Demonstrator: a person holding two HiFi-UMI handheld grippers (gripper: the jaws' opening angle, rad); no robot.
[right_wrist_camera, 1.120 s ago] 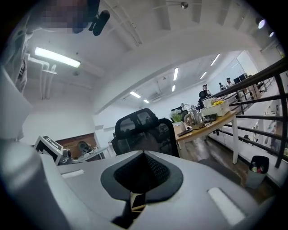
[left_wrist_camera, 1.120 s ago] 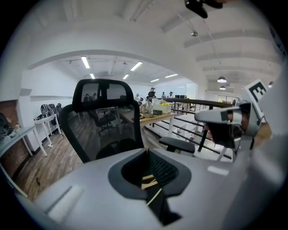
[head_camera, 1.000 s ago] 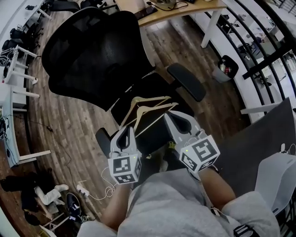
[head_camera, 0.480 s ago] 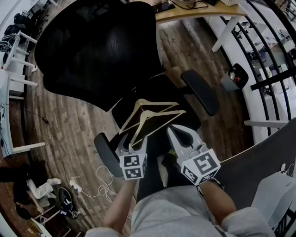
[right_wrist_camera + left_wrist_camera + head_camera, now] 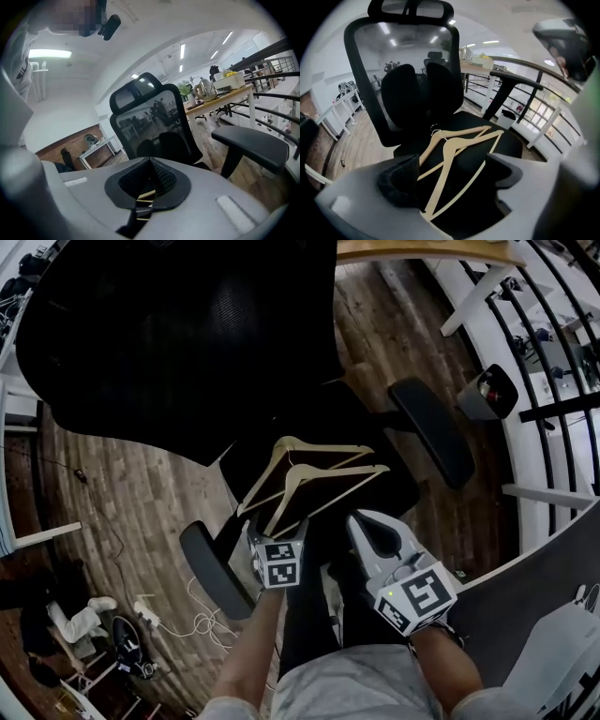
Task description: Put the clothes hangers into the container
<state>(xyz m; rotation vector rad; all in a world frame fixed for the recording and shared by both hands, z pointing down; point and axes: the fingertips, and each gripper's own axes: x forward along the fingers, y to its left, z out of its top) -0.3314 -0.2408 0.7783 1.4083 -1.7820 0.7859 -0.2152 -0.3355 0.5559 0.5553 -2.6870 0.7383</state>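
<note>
**Head view.** Setting: an office with a dark plank floor [image 5: 122, 493] and a black mesh office chair [image 5: 187, 334] directly below you.
- Task item: two pale wooden hangers [image 5: 319, 474], overlapped. They lie flat on the chair's seat [image 5: 398, 479] with their hooks toward the backrest.
- Your left gripper [image 5: 277, 532] sits at the near ends of the hangers, over the seat's front edge.
- Your right gripper [image 5: 361, 519] lies just beside it over the seat, near the lower hanger's bar. This view does not settle whether it touches the bar.

**Left gripper view.**
- The jaws stand wide apart and have just been opening.
- The near corner of the hangers [image 5: 454, 150] lies between them, with neither pad pressing on it, so nothing is held.
- The backrest and one armrest [image 5: 515, 84] rise behind.

**Right gripper view.**
- The jaws are closed tip to tip and grip nothing.
- Thin strips of pale wood show through the slit behind the tips.
- Beyond them are the chair's backrest, an armrest [image 5: 251, 140] and a wooden desk [image 5: 220, 96].
</note>
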